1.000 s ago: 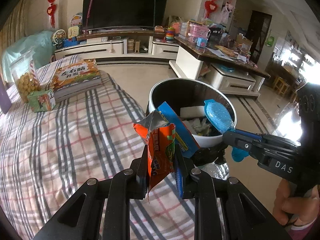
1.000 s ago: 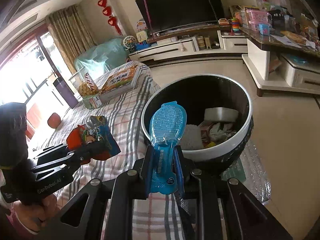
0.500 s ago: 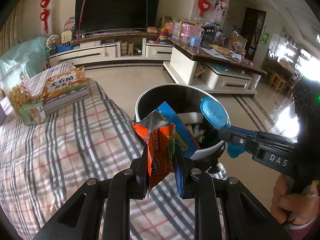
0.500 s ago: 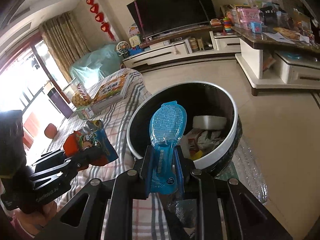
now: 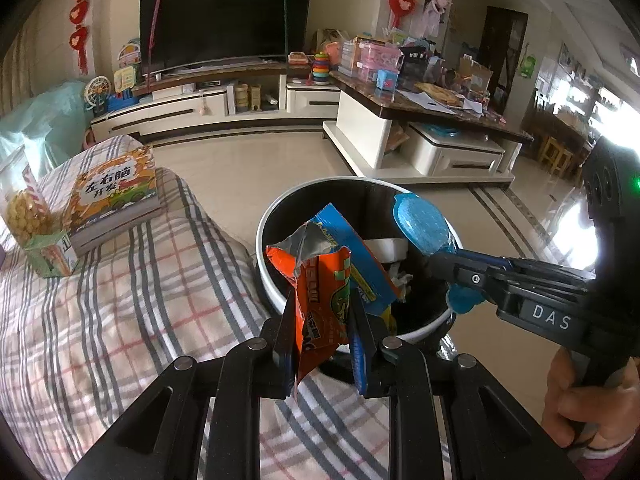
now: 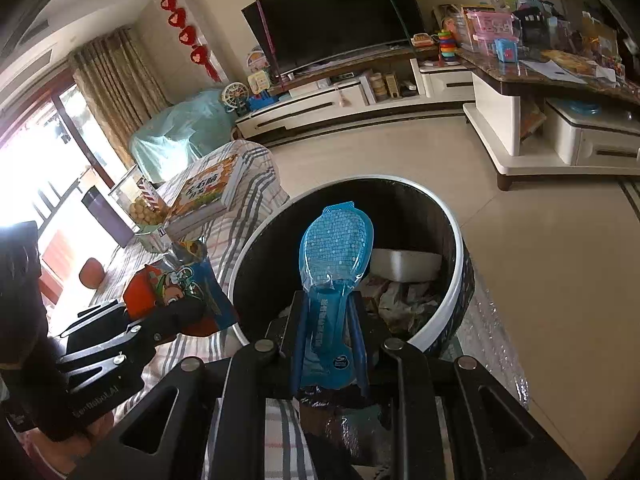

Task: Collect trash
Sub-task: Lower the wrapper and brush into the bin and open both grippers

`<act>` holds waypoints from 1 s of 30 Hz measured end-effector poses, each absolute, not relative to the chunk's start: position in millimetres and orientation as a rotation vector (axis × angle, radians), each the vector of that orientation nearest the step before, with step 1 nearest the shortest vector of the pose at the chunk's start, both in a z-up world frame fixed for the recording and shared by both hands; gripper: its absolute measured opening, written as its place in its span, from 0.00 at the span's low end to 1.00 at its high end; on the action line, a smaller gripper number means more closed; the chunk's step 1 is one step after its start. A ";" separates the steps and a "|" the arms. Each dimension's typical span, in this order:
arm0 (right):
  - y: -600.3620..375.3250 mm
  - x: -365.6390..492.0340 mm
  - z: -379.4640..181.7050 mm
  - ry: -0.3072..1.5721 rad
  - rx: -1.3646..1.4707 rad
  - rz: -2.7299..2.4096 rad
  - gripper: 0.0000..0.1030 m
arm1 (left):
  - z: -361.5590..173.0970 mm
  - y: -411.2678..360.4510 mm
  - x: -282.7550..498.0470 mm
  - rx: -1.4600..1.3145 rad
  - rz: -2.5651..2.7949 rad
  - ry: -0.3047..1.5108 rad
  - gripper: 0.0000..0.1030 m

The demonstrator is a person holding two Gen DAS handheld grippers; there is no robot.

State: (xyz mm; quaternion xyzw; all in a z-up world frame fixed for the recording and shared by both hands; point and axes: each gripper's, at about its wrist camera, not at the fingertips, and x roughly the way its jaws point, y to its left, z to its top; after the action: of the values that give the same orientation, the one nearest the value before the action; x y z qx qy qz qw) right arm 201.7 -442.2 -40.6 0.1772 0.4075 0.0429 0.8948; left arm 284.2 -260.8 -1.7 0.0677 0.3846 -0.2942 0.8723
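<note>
My left gripper (image 5: 322, 322) is shut on a torn orange and blue snack wrapper (image 5: 324, 284), held upright at the near rim of the round white-rimmed bin (image 5: 268, 276). My right gripper (image 6: 328, 312) is shut on a blue spoon-shaped plastic packet (image 6: 336, 256), whose wide end hangs over the bin (image 6: 460, 276). In the left wrist view the right gripper (image 5: 448, 268) reaches in from the right with the packet (image 5: 420, 226) above the bin's opening. The right wrist view shows the left gripper (image 6: 176, 316) and wrapper (image 6: 180, 284) at the bin's left. White and crumpled trash (image 6: 404, 280) lies inside the bin.
A plaid-covered table (image 5: 100, 320) carries a book (image 5: 114, 196), a small green box (image 5: 52, 254) and a bag of round snacks (image 5: 22, 208). Beyond the bin are bare tile floor (image 5: 248, 168), a TV stand (image 5: 208, 104) and a cluttered coffee table (image 5: 420, 104).
Both grippers have moved toward the bin with their loads, so it sits closer and more centred in both views. Both grips are unchanged.
</note>
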 end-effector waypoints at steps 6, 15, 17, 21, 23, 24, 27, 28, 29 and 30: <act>-448.2 209.0 -39.7 0.845 0.376 0.074 0.19 | -2.0 -269.6 291.9 0.151 -0.611 0.806 0.19; -451.0 213.6 -38.1 0.846 0.378 0.062 0.19 | -3.0 -273.1 295.4 0.158 -0.608 0.806 0.20; -450.5 214.3 -38.3 0.848 0.379 0.060 0.19 | -3.6 -274.7 296.6 0.159 -0.607 0.807 0.20; -450.3 216.3 -39.2 0.854 0.382 0.058 0.19 | -4.3 -274.6 298.0 0.159 -0.608 0.809 0.20; -450.7 217.2 -39.4 0.856 0.382 0.057 0.19 | -4.3 -274.7 298.0 0.161 -0.608 0.811 0.20; -450.6 217.4 -39.7 0.857 0.383 0.057 0.19 | -4.4 -275.1 298.1 0.163 -0.607 0.812 0.20; -450.7 218.0 -40.1 0.859 0.382 0.056 0.19 | -4.6 -275.9 298.8 0.164 -0.607 0.813 0.20; -450.8 218.1 -40.2 0.860 0.381 0.056 0.19 | -4.5 -276.2 298.7 0.164 -0.607 0.814 0.20; -450.8 218.1 -40.1 0.860 0.382 0.056 0.19 | -4.4 -276.7 298.6 0.165 -0.606 0.814 0.20; -450.7 218.2 -40.1 0.860 0.382 0.056 0.19 | -4.5 -277.2 298.6 0.168 -0.608 0.815 0.20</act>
State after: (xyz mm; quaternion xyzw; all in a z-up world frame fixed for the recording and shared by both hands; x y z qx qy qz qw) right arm 218.2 -450.7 -40.1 0.1839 0.4143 0.0270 0.8910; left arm 298.6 -277.2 -4.5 0.0805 0.3898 -0.2908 0.8700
